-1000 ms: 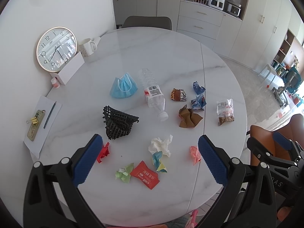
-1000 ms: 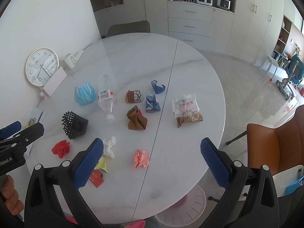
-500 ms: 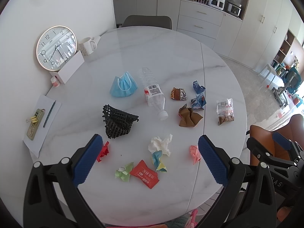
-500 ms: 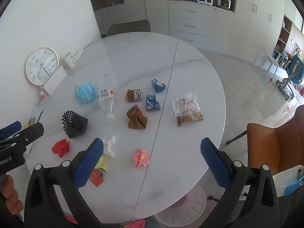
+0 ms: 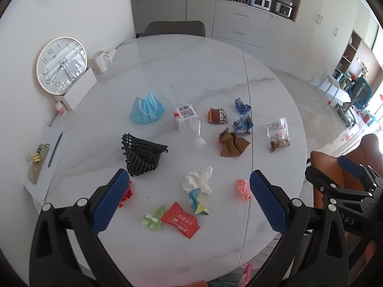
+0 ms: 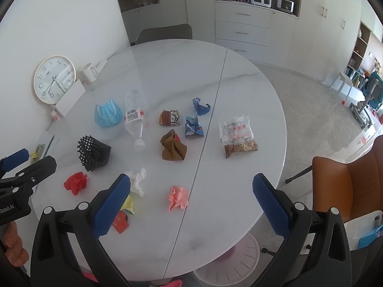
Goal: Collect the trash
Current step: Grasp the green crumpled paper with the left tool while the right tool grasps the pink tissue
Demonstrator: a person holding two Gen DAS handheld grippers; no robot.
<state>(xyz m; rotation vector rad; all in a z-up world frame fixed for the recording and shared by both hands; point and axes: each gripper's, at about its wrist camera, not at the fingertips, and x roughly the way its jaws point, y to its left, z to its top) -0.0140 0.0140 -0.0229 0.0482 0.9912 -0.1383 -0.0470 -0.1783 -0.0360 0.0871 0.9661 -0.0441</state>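
A: Scattered over the round marble tabletop (image 5: pixel 215 71): clear plastic bottle (image 5: pixel 186 119) on its side near the middle, blue face mask (image 5: pixel 146 110) just left of it, black mesh net (image 5: pixel 142 154) nearer the front.

B: And right of the bottle?

A: Patterned wrapper (image 5: pixel 217 116), two blue crumpled wrappers (image 5: pixel 243 119), brown paper wad (image 5: pixel 233 143), and, across the seam, a snack bag (image 6: pixel 238 135) lying flat.

B: Closest to the front edge?

A: White tissue (image 5: pixel 198 181), pink paper ball (image 6: pixel 178 197), red sachet (image 5: pixel 180 220), green scrap (image 5: pixel 153 218), red paper wad (image 6: pixel 76 183).

B: Jaws?

A: Left gripper (image 5: pixel 186 198) spread wide, holding nothing, above the near litter. Right gripper (image 6: pixel 191 202) also wide apart and empty, over the near edge.

B: Beyond the trash?

A: Wall clock (image 5: pixel 61 65) leaning at the far left, white mug (image 5: pixel 99 61) beside it, pen (image 5: pixel 55 148) on paper.
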